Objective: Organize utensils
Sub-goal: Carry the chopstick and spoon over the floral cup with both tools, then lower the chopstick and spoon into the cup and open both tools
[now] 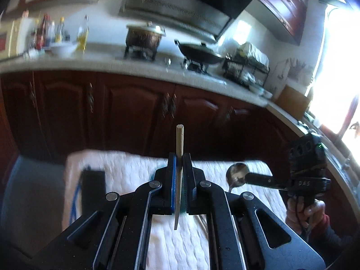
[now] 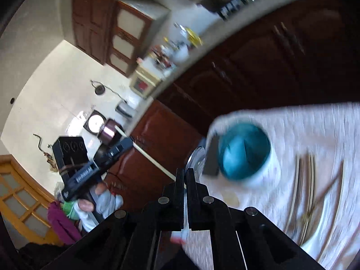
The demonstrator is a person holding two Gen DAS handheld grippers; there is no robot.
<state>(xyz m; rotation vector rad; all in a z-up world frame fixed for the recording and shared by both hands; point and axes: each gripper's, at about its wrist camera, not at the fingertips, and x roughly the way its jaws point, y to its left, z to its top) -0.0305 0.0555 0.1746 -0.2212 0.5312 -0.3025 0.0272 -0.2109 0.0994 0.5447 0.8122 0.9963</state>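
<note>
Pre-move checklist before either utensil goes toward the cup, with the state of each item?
1. Left gripper shut on the chopstick: ok, stick clamped upright between the pads.
2. Right gripper shut on the spoon: ok, bowl sticks out past the fingertips.
3. Blue cup upright on the white cloth: ok, mouth open.
4. Cup interior free: cannot tell, blurred.
5. More chopsticks left on the cloth: not ok, several still lying there.
6. Dark block away from the grippers: ok.
</note>
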